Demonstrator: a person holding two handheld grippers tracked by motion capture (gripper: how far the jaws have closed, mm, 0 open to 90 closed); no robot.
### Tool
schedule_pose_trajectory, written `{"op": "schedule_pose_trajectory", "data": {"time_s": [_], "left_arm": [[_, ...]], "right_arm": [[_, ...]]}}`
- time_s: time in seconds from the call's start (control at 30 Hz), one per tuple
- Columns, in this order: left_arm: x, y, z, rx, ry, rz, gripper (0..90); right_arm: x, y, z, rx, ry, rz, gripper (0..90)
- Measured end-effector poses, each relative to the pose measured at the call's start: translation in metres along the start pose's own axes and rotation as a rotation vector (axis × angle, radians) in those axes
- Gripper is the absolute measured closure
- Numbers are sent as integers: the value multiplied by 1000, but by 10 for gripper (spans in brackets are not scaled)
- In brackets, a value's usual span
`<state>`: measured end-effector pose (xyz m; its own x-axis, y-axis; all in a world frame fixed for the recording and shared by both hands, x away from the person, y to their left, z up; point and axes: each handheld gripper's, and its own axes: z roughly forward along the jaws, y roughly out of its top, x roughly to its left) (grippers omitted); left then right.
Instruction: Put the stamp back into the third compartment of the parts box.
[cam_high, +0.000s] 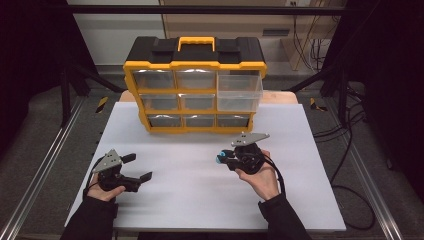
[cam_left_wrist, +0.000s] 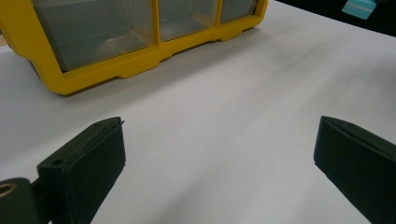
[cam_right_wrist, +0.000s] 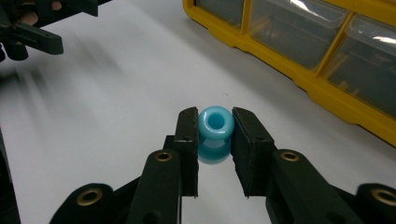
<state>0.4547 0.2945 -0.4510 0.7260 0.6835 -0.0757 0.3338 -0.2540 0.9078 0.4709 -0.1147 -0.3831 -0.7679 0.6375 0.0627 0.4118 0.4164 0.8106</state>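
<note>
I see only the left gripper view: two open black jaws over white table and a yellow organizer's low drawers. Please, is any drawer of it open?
Observer: Yes. In the high view the top right drawer of the organizer is pulled out; it looks empty.
Operator: Does the right gripper hold something?
Observer: Yes. The right gripper is shut on a blue bead with a hole through it.
Operator: Where is that gripper?
Observer: In the high view it is in front of the organizer's right half, the bead pointing left toward the left gripper.
</note>
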Motion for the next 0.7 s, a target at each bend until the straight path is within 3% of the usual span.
{"op": "schedule_pose_trajectory", "data": {"time_s": [0.7], "left_arm": [[1,1,-2,-6,1,3,18]], "right_arm": [[-1,11,-20,-26,-7,-16,725]]}}
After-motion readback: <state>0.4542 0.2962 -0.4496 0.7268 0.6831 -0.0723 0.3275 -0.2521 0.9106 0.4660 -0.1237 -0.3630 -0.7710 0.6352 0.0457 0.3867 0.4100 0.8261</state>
